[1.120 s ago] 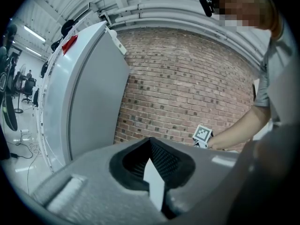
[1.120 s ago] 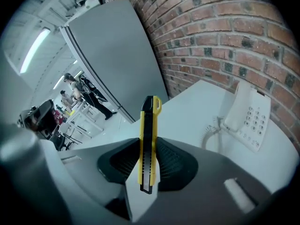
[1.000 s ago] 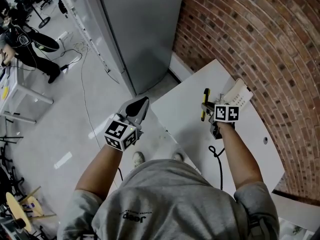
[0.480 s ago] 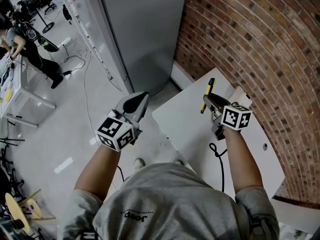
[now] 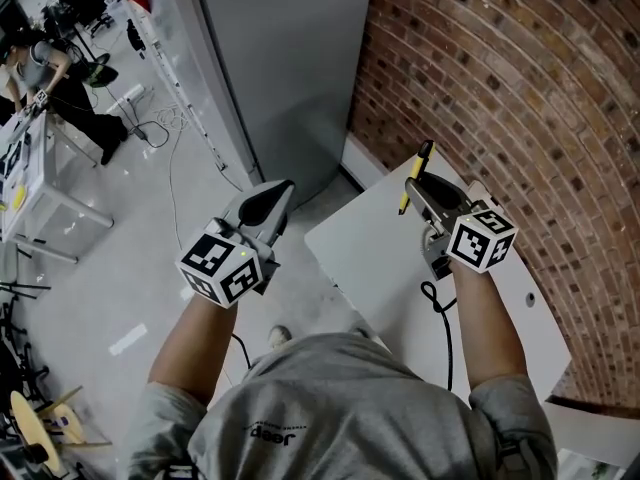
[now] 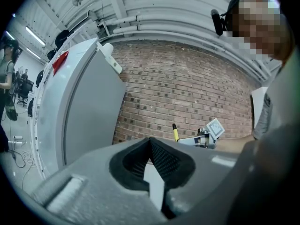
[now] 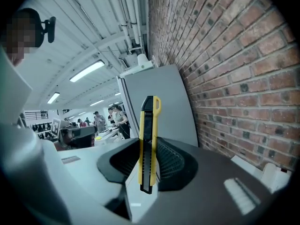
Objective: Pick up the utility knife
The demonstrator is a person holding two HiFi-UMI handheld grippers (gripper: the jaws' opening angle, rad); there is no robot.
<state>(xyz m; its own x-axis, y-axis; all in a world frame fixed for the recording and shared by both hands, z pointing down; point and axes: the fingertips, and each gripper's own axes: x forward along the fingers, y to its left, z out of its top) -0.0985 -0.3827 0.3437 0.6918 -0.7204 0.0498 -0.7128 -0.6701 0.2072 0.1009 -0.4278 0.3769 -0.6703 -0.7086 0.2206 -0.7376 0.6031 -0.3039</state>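
Note:
The utility knife (image 5: 413,180) is yellow and black, and my right gripper (image 5: 420,192) is shut on it. They are held in the air over the far part of the white table (image 5: 375,258), close to the brick wall. In the right gripper view the knife (image 7: 148,139) stands upright between the pads, its upper end well above the jaws of the right gripper (image 7: 150,148). My left gripper (image 5: 278,196) is shut with nothing in it, over the floor left of the table. From the left gripper (image 6: 151,143) view the knife (image 6: 175,132) shows small at the right.
A tall grey cabinet (image 5: 285,58) stands behind the table's left corner, and the brick wall (image 5: 530,98) runs along its far side. A black cable (image 5: 438,308) lies on the table under my right forearm. People and desks are at the far left (image 5: 40,78).
Both grippers have risen. The right one carried the knife up and toward the wall, and it now covers the white thing on the table. The left gripper stayed shut.

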